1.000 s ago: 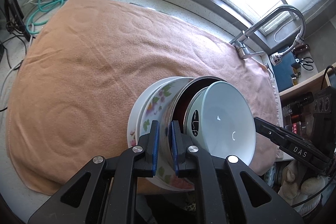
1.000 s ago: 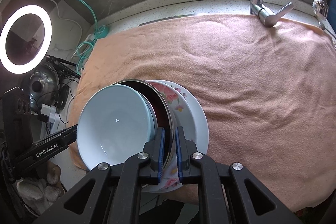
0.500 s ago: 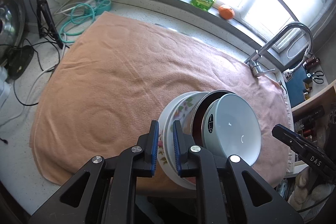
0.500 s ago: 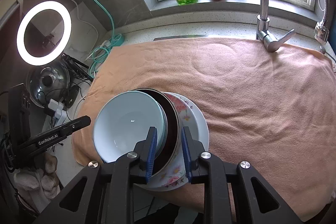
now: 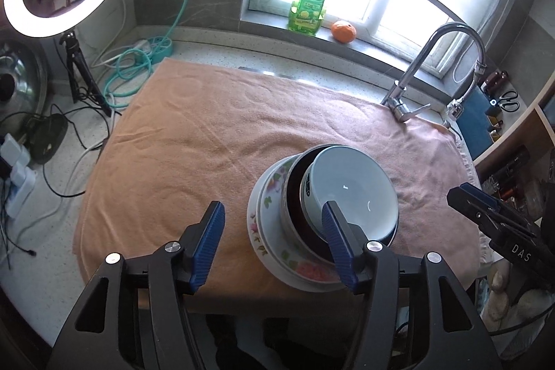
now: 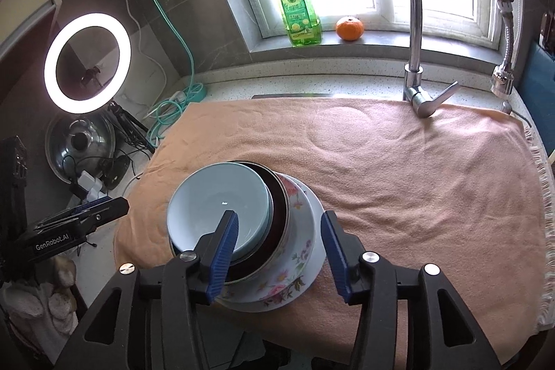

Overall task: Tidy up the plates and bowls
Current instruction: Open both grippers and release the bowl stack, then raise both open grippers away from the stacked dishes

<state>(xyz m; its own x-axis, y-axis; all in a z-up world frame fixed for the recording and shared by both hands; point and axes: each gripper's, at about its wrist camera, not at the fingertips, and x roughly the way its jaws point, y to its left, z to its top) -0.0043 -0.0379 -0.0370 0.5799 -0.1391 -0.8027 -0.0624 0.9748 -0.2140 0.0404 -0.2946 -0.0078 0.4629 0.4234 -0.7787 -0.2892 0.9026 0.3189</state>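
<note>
My left hand-held gripper (image 5: 272,240) stands open at the bottom of its frame, its jaws having just spread apart, with nothing pressed between the blue pads; the right pad overlaps the near rim of the stack in the picture, the left pad sits over bare towel. My right hand-held gripper (image 6: 279,247) is likewise open, its jaws just widened, framing the near edge of the stack without gripping it. The stack sits on the near part of the towel (image 5: 208,141), in the lower right of the left view and lower left of the right view: a pale blue bowl (image 6: 218,207) nested in a dark bowl (image 6: 277,203), on a floral plate (image 6: 295,262), on a white plate (image 6: 317,207). The towel covers the counter (image 5: 215,51). Beyond it, a tap (image 6: 416,23) rises at the upper right, and on the sill stand a green bottle (image 6: 298,13) and an orange (image 6: 349,28). A ring light (image 6: 88,63) glows at the left, with a teal hose (image 5: 135,65) coiled beneath it in the left view.
</note>
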